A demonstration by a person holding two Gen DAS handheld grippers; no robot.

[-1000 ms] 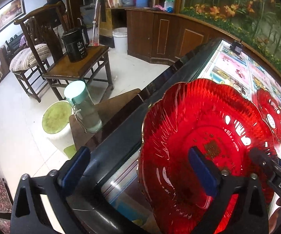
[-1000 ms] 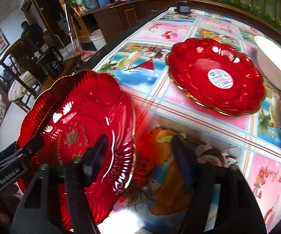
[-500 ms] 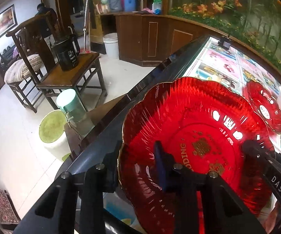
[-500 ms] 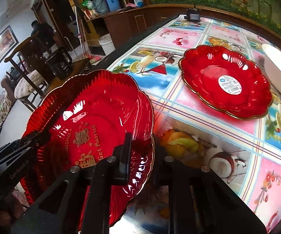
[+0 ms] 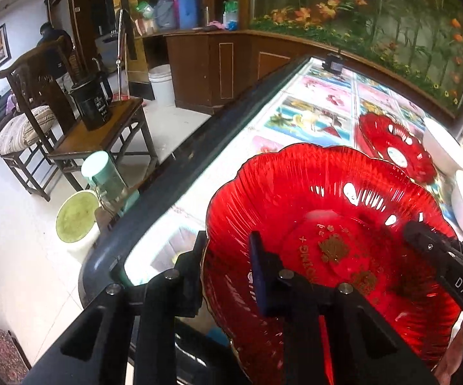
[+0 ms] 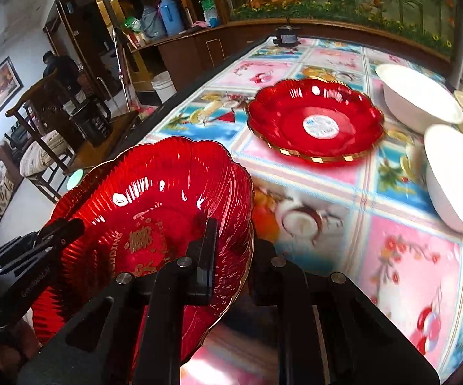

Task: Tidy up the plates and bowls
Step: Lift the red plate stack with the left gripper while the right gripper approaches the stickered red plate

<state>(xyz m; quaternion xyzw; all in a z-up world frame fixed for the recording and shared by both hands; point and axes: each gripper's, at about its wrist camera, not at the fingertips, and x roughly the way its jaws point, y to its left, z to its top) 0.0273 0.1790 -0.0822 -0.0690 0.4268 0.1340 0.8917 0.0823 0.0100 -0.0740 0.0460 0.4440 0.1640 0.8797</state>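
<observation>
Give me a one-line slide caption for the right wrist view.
Both grippers clamp opposite rims of a scalloped red glass plate; a second red plate and white bowls wait on the patterned tablecloth.

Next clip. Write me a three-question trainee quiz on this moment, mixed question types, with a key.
1. True or false: one gripper alone holds the near red plate.
2. What is stuck in the middle of the far red plate? A) a sticker B) a spoon C) a lid
3. What colour are the bowls to the right of the far plate?

Key:
1. False. The left gripper and the right gripper each clamp its rim on opposite sides.
2. A
3. White
</observation>
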